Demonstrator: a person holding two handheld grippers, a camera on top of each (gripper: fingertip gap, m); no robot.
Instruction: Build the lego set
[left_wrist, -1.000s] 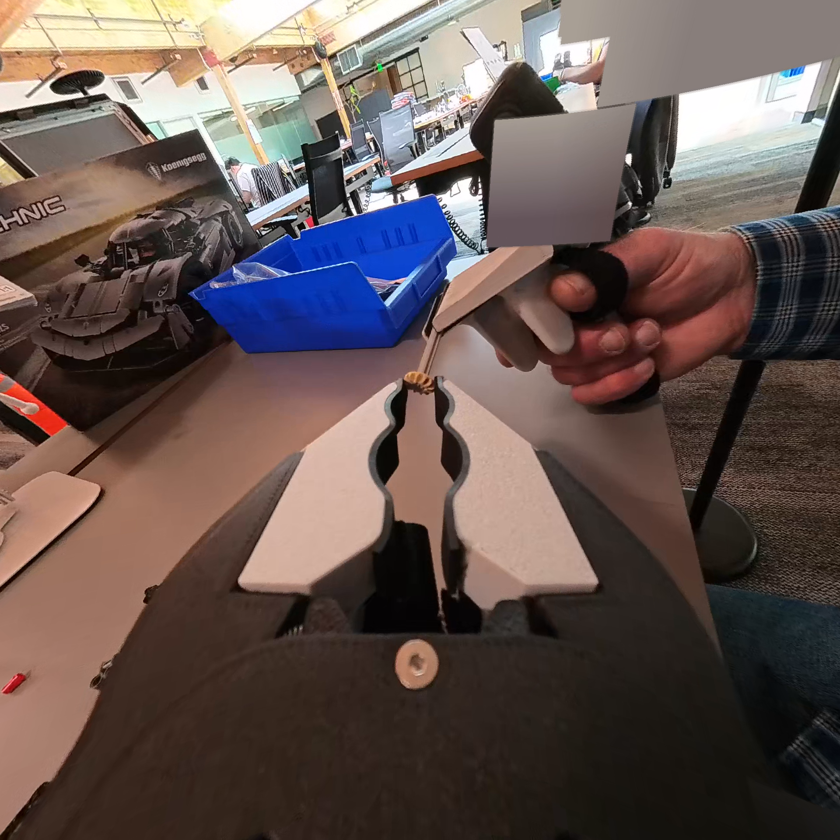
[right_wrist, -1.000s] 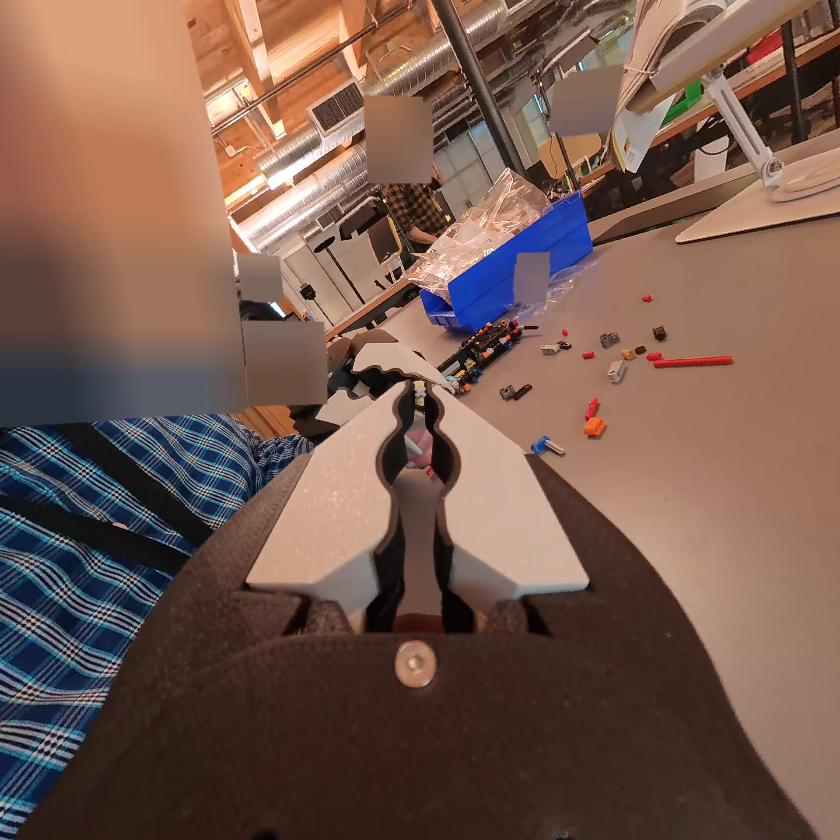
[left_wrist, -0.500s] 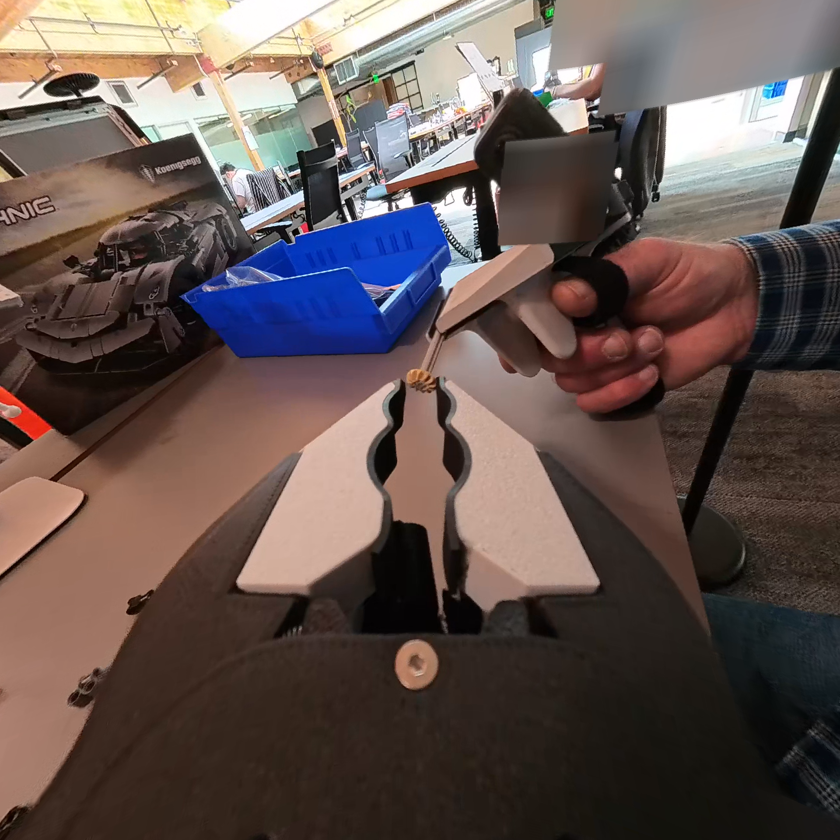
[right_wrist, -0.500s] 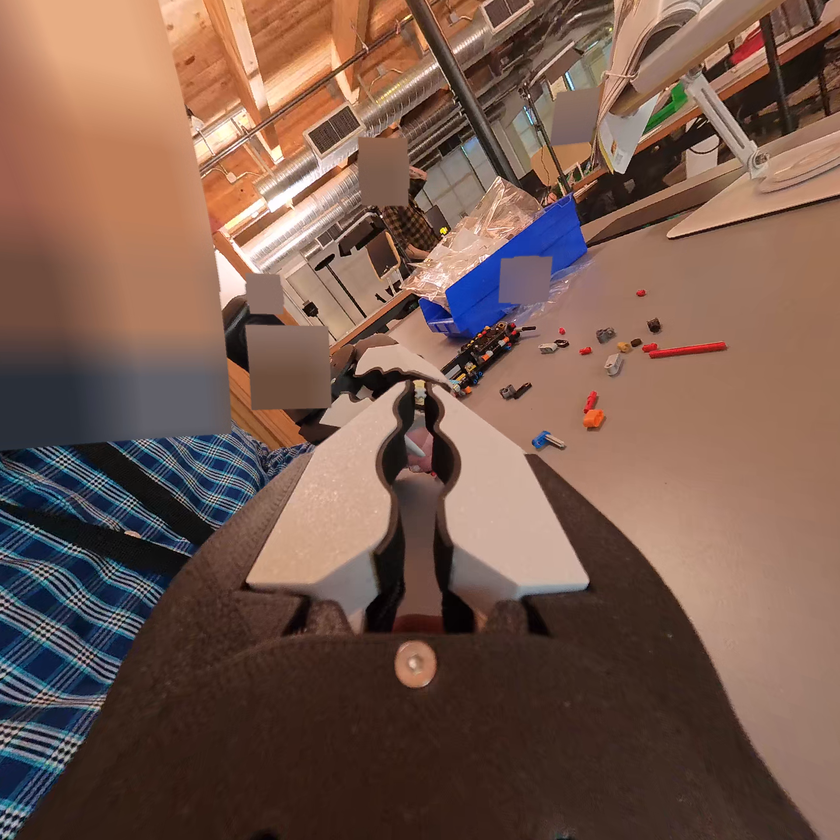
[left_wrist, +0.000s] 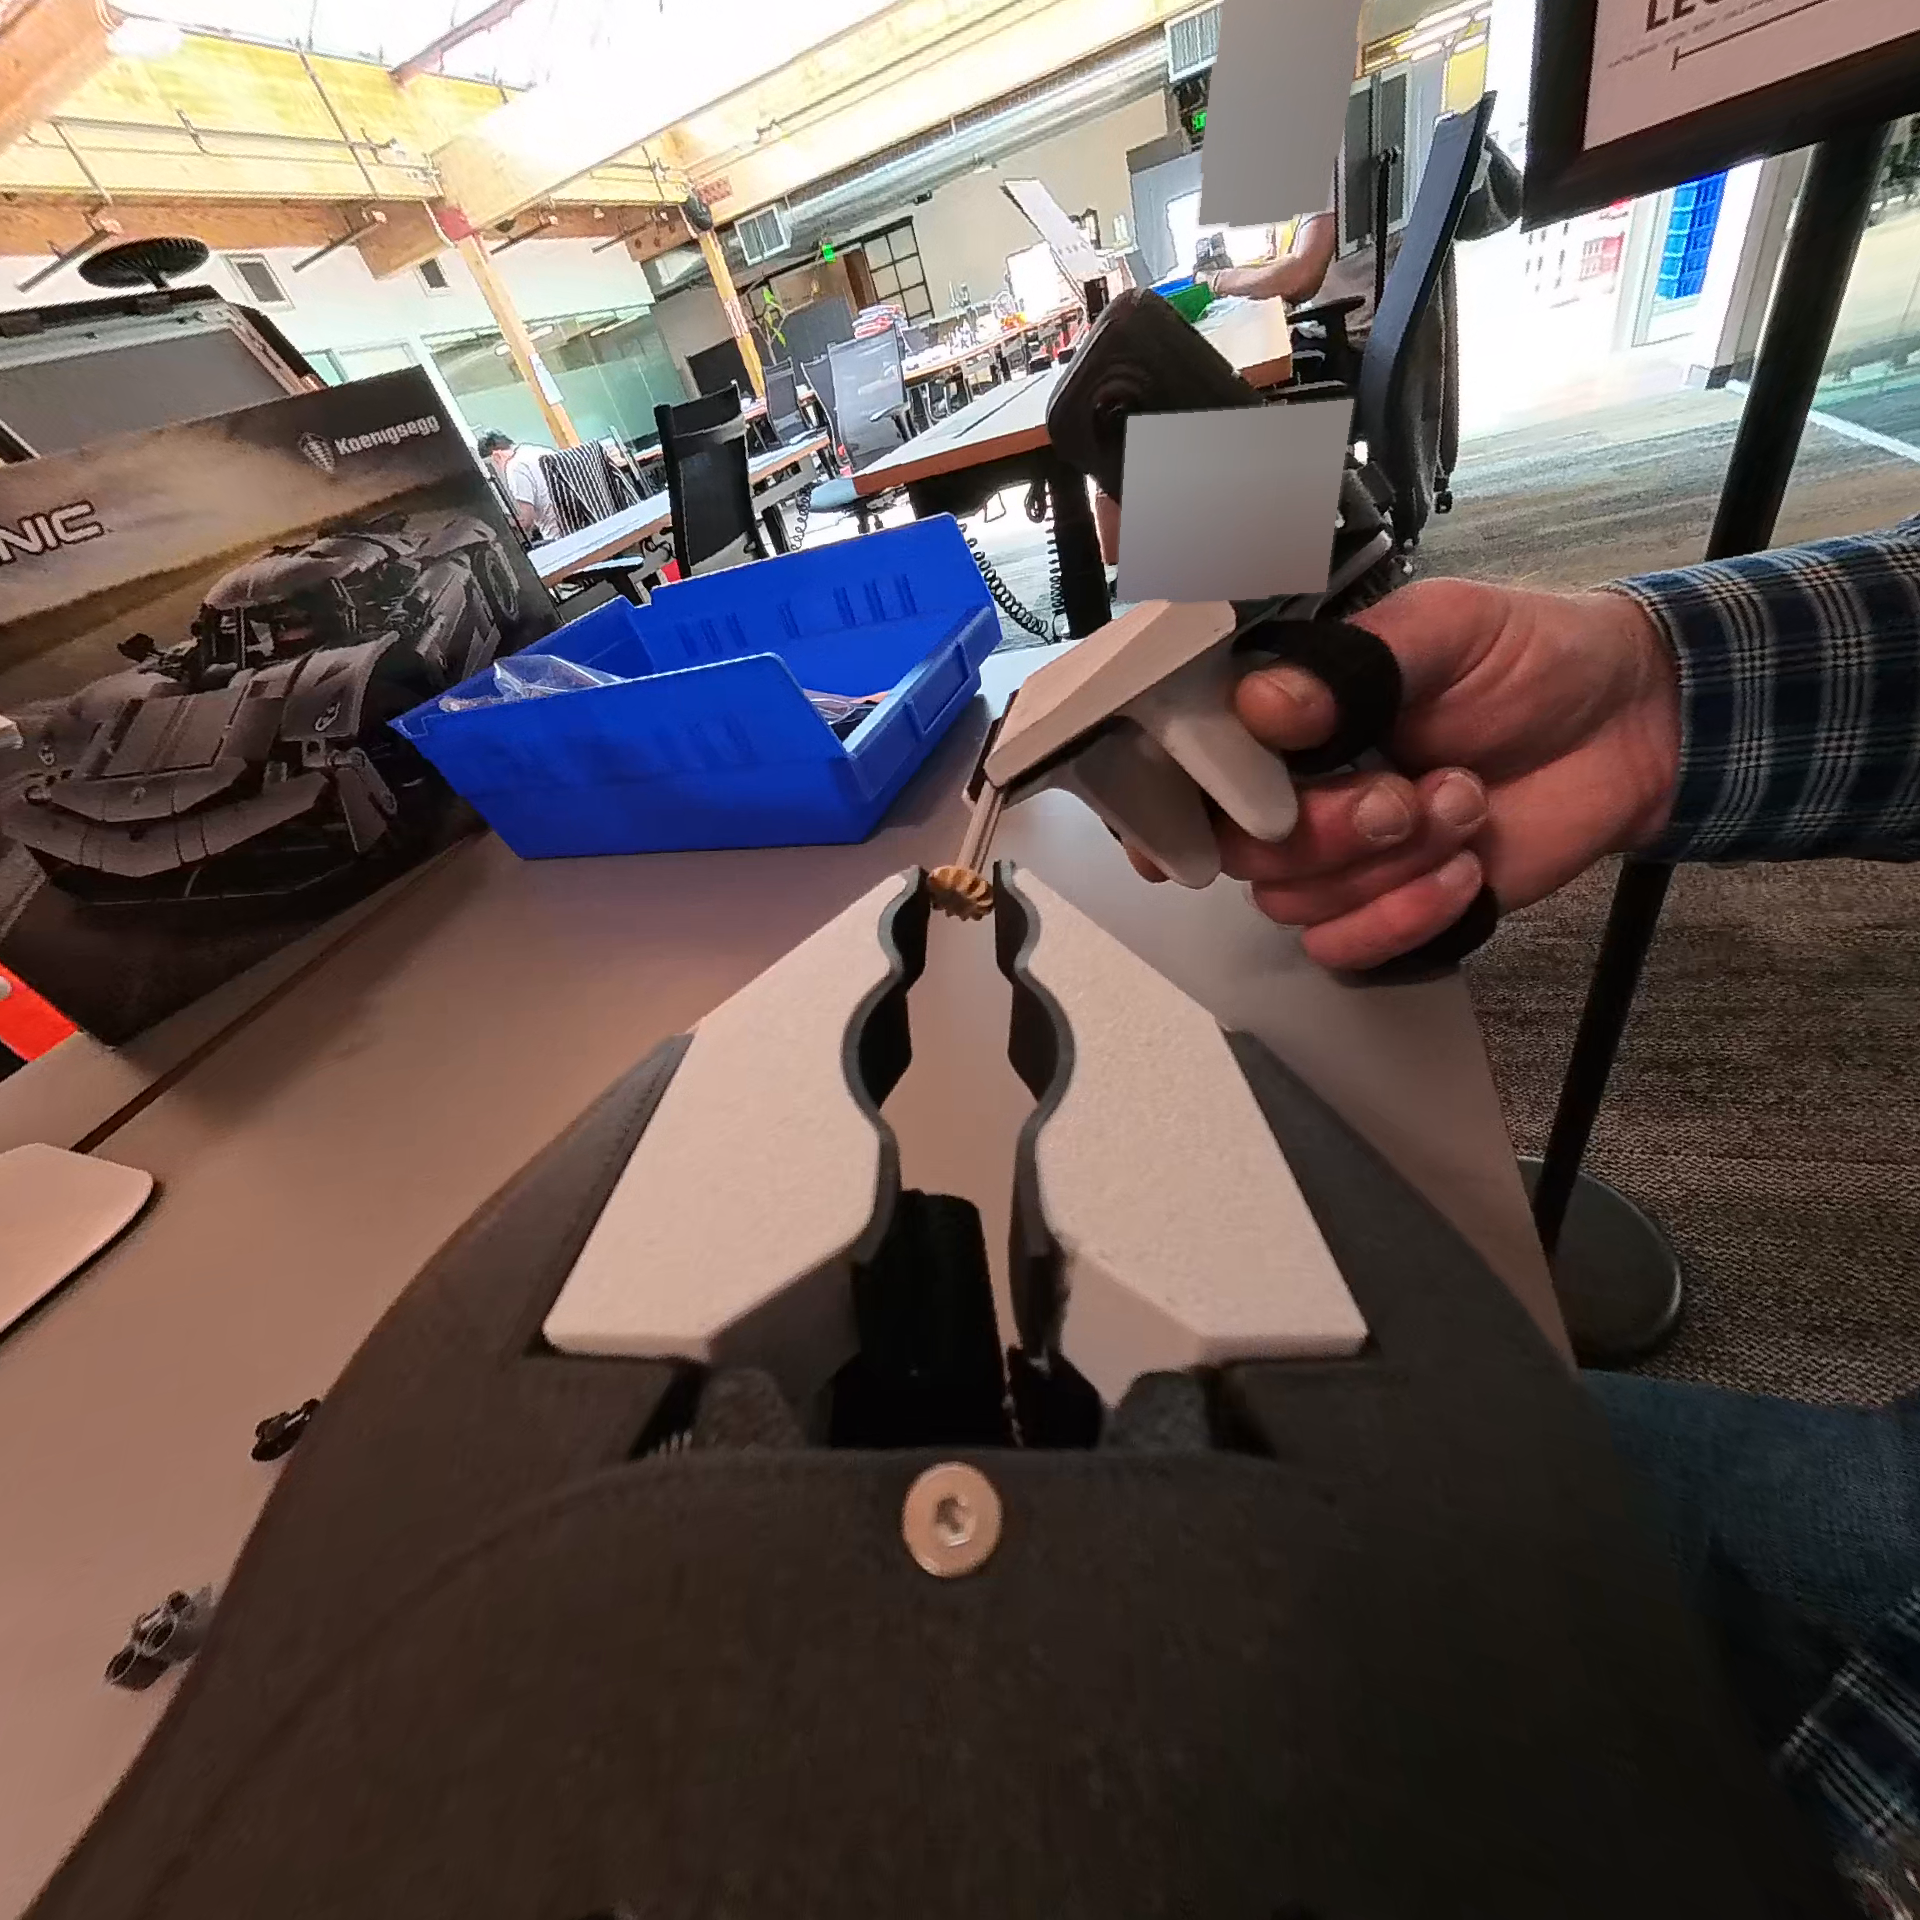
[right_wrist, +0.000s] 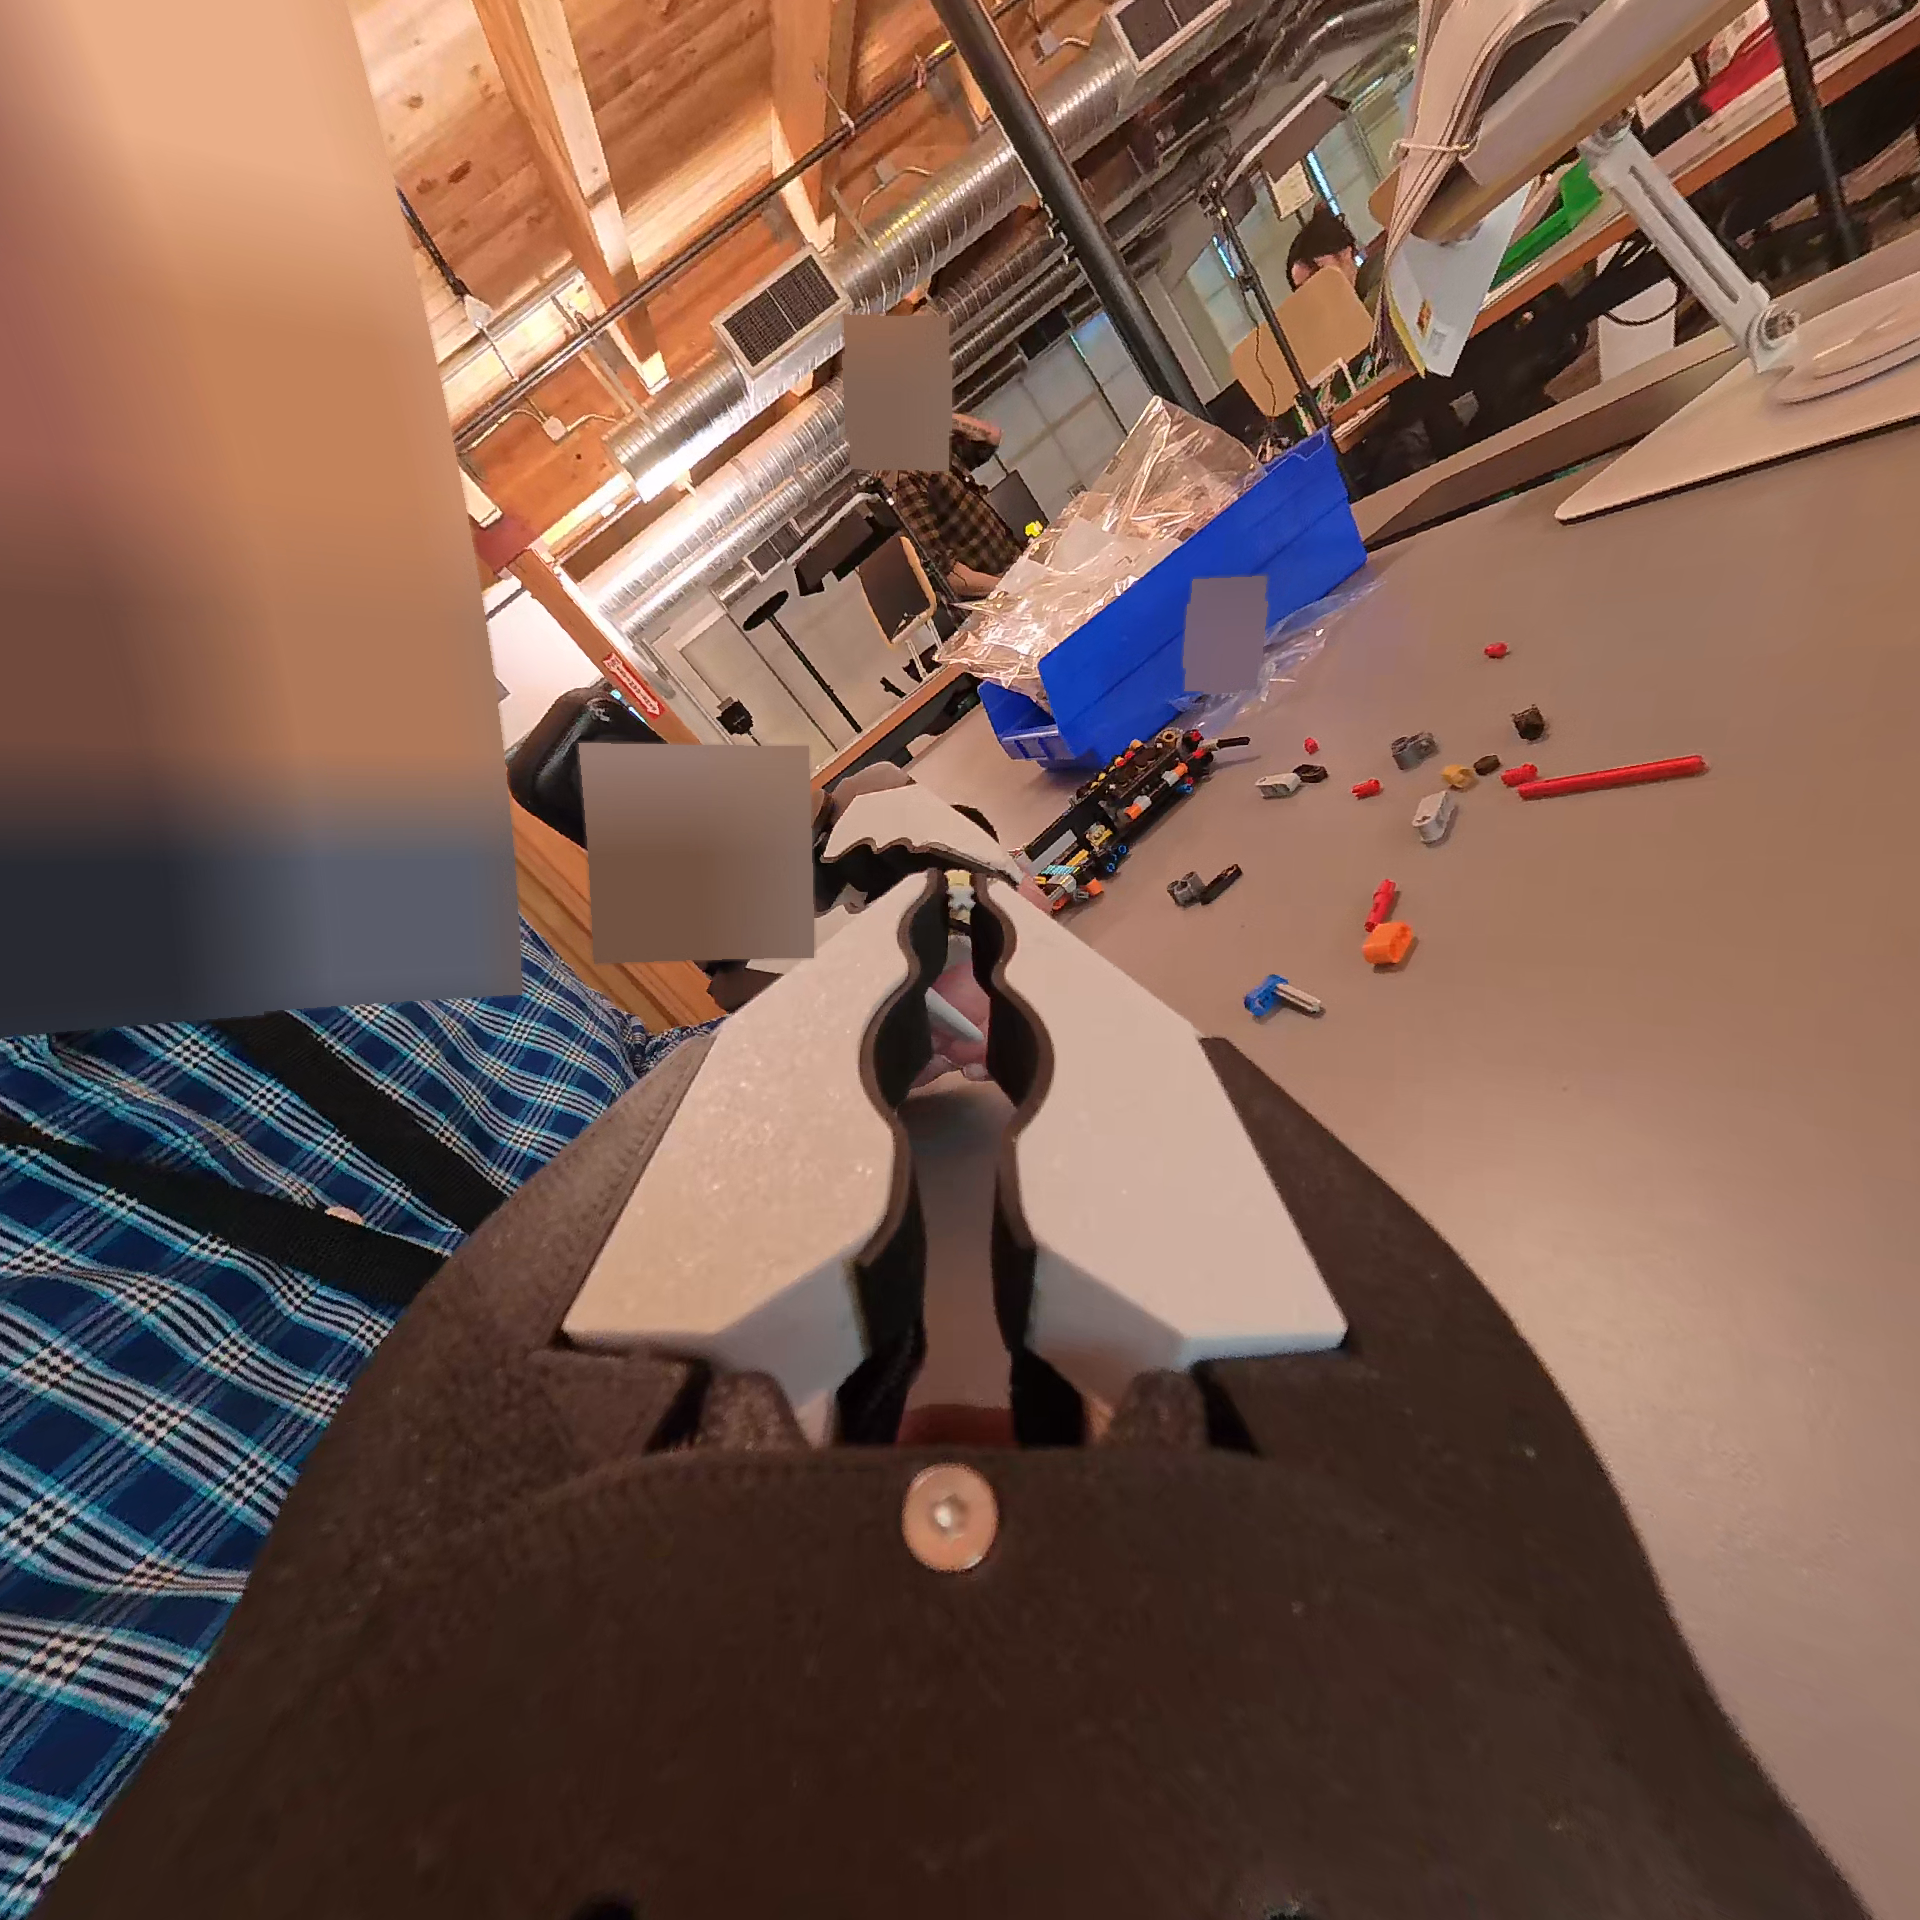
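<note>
My left gripper (left_wrist: 958, 883) is shut on a small tan gear (left_wrist: 956, 896), held above the grey table (left_wrist: 520, 1039). My right gripper (right_wrist: 961, 883) is shut on a thin light axle (left_wrist: 977, 829). In the left wrist view the right gripper (left_wrist: 992, 795), held by a hand (left_wrist: 1455, 769), comes in from the right, and the axle's end meets the gear. In the right wrist view the left gripper (right_wrist: 914, 831) shows just beyond my tips. A long, partly built dark lego assembly (right_wrist: 1132, 800) lies on the table.
Loose pieces lie right of the assembly: a red axle (right_wrist: 1610, 777), an orange piece (right_wrist: 1387, 943) and a blue piece (right_wrist: 1273, 997). There is a blue bin (left_wrist: 707, 727) with plastic bags, the set's box (left_wrist: 239, 644), small black pieces (left_wrist: 156, 1652) and a stand base (left_wrist: 1610, 1268). The tips of both grippers are at nearly the same place.
Both grippers stay shut and tip to tip at the gear. The pair has drifted slightly, so the background has shifted a little in both views.
</note>
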